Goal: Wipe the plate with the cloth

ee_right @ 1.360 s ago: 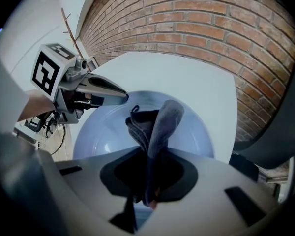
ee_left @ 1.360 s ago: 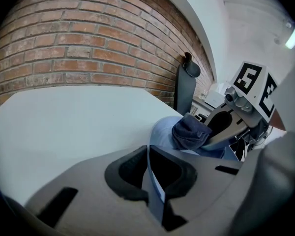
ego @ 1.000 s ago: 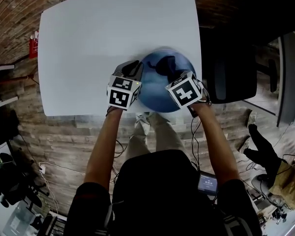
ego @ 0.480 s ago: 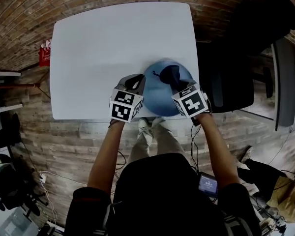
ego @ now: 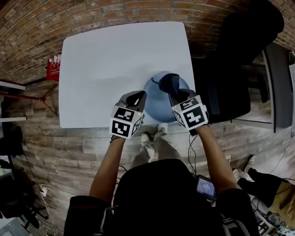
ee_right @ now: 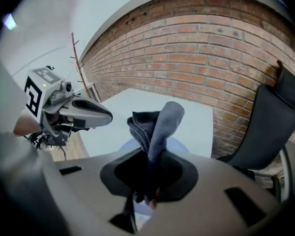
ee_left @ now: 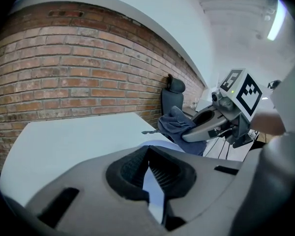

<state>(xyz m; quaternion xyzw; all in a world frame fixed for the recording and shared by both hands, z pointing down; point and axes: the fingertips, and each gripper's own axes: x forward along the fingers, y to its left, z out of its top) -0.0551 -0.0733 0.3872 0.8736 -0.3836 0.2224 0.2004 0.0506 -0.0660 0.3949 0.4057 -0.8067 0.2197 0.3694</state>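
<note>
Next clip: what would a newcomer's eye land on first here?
The blue plate sits at the near right corner of the white table, its rim pinched by the left hand-held gripper. Over it, the right hand-held gripper clamps a bunched dark blue cloth. A black chair stands just right of the table.

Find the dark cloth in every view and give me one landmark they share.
Head view: cloth right of centre, over the plate, at the tip of the right hand-held gripper.
Left gripper view: right of centre, held by the right hand-held gripper, below the chair.
Right gripper view: centre, rising from between this gripper's own jaws.
Shared landmark: the black chair beyond the white table.
</note>
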